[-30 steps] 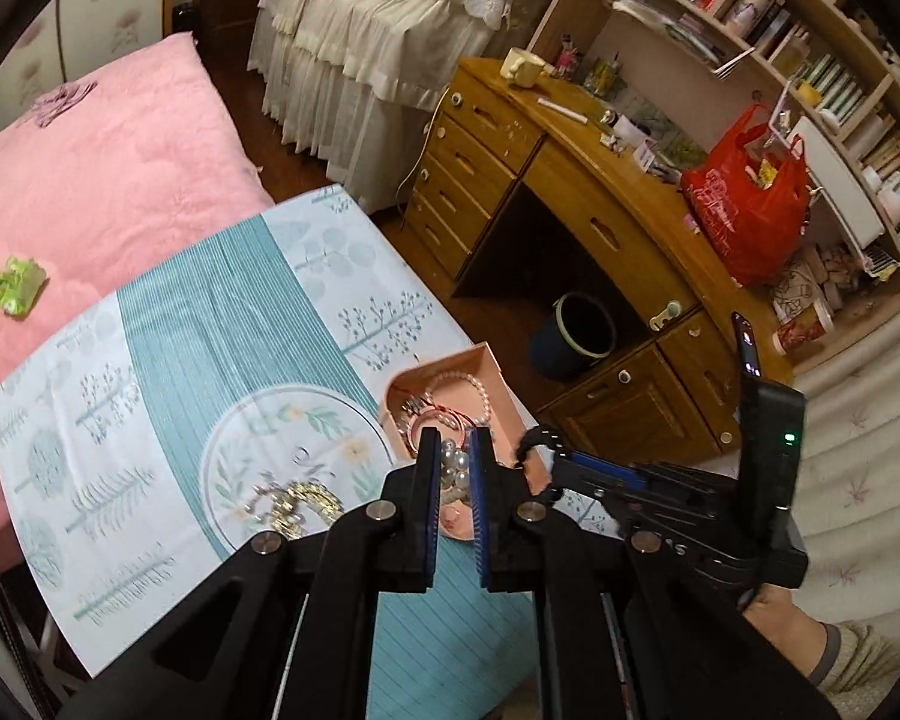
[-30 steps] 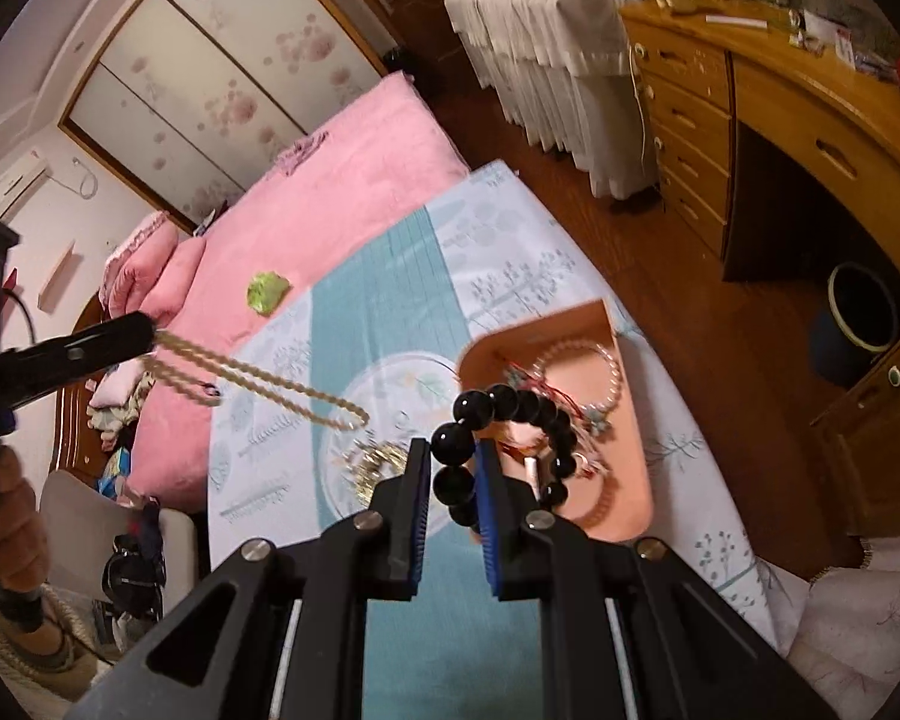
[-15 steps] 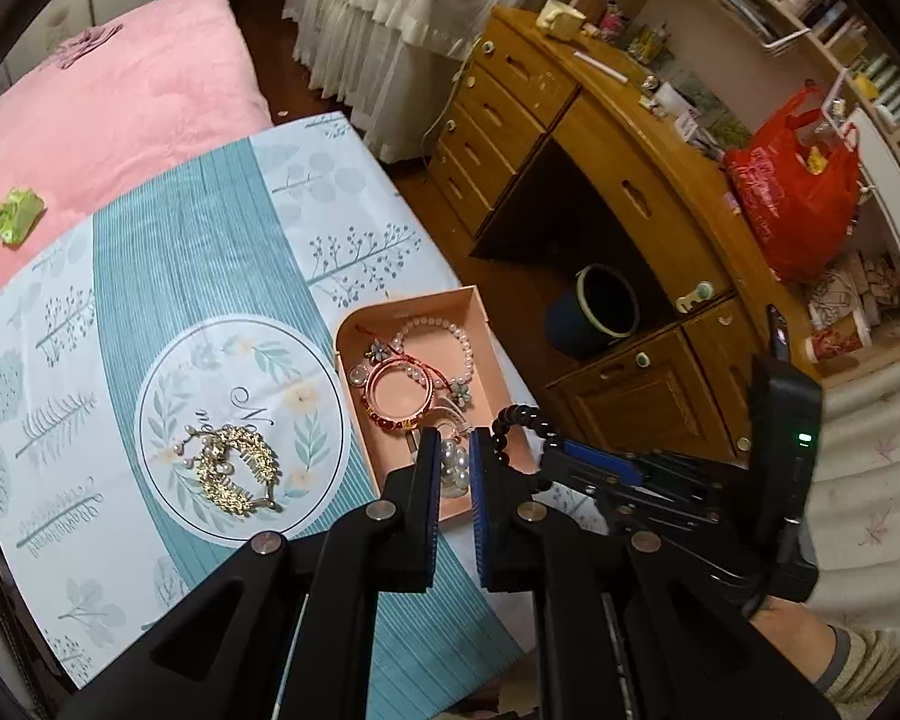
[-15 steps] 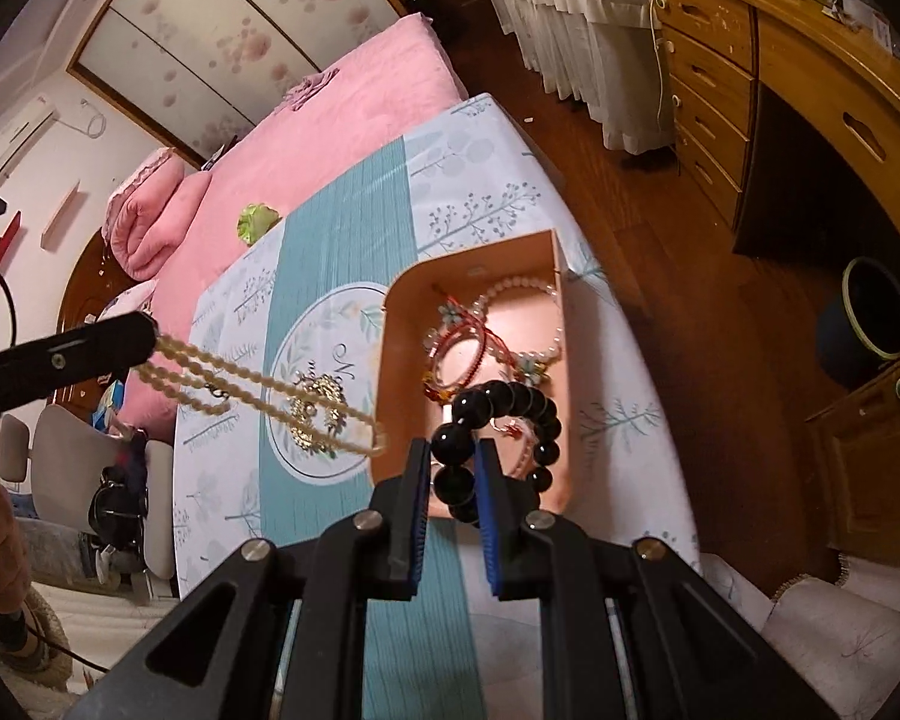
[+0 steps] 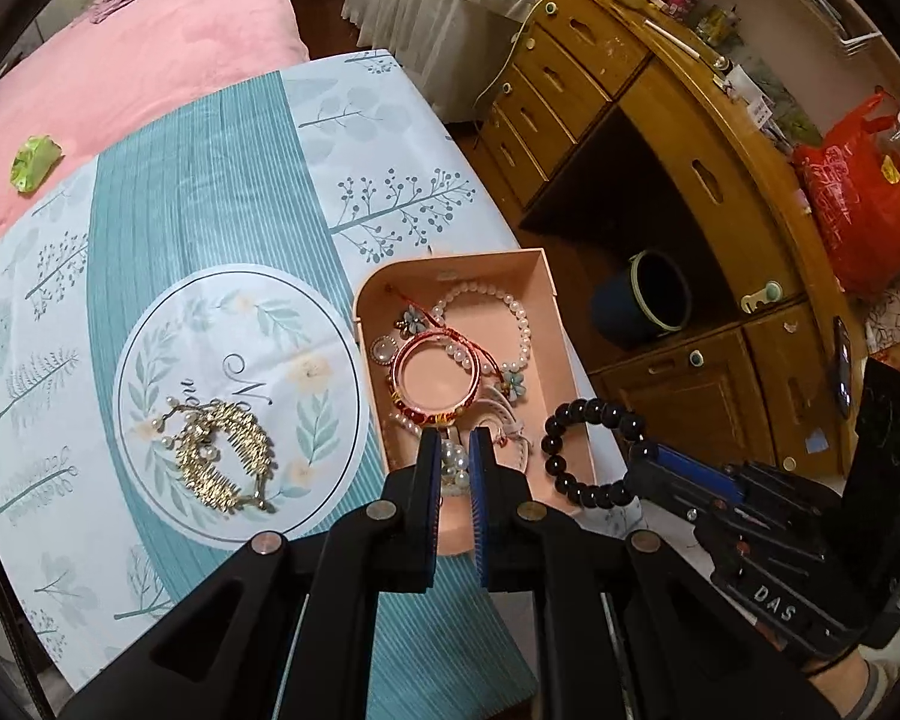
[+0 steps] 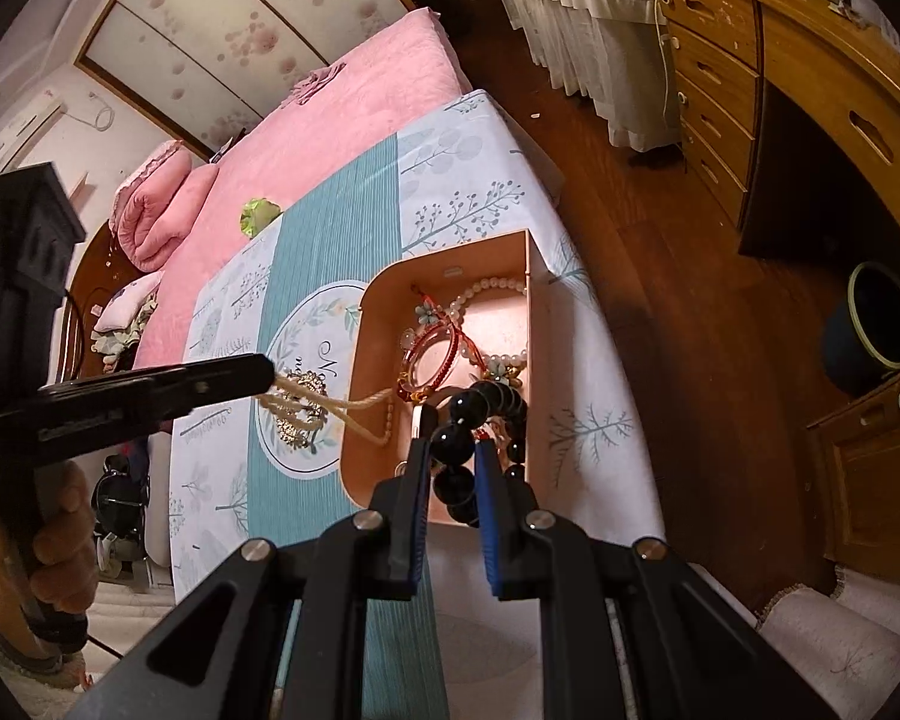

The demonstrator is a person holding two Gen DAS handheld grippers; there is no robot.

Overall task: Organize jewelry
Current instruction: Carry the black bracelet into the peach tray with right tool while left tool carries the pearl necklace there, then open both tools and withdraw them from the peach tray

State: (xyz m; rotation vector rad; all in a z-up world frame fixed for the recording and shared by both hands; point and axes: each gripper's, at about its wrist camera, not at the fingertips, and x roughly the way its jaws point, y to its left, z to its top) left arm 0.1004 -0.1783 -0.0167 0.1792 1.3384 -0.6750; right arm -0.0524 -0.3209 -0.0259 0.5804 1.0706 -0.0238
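Left gripper (image 6: pixel 270 373): clamped on a pearl necklace (image 6: pixel 354 405), which trails rightward over the pink tray (image 5: pixel 561 324) rim.
Tray: long axis runs away from the cameras, directly under both tongs.
Right gripper (image 6: pixel 453 456): pinching the black bead bracelet (image 6: pixel 486 414), its loop above the tray's near end.
Nearer: right.
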